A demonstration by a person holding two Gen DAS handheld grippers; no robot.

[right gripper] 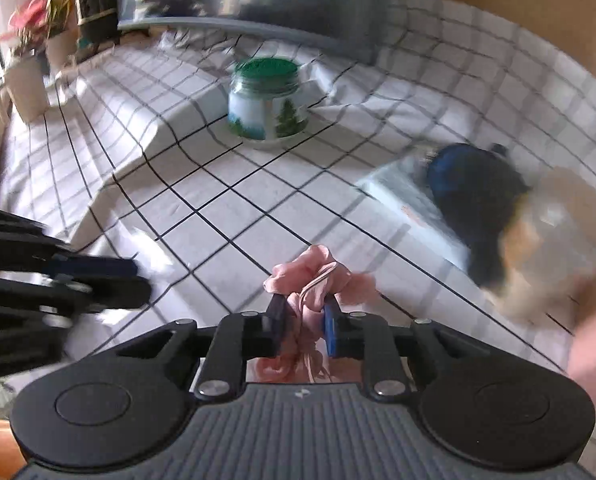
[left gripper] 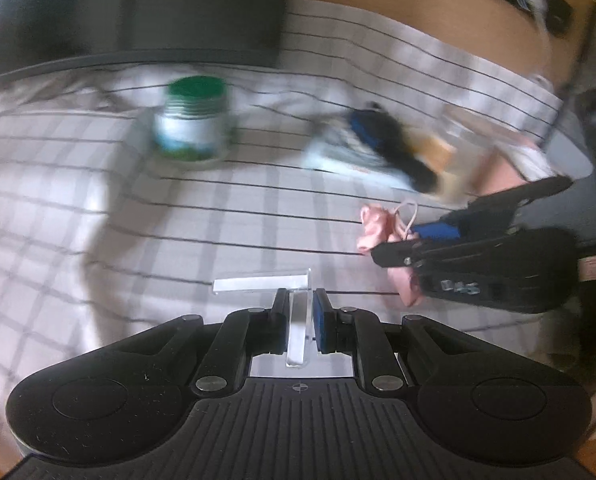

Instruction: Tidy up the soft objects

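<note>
A: Any readable writing on the jar (right gripper: 268,98)?
B: No, only blurred tree pictures.
A: The claws?
B: Right claw (right gripper: 304,322) pinches the pink scrunchie (right gripper: 318,270) above the bench (right gripper: 218,200); left claw (left gripper: 301,318) clamps a clear bracket (left gripper: 298,300).

A home; checked tablecloth (right gripper: 258,208), potted plants (right gripper: 30,40) by the window; green-lidded jar (right gripper: 267,100).

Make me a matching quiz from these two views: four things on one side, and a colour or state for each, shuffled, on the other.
1. jar
2. scrunchie
3. clear piece
4. tablecloth

A. pink, in the right claw
B. white with dark grid lines
C. green lid
D. see-through, in the left claw

Pairs: 1-C, 2-A, 3-D, 4-B
</note>
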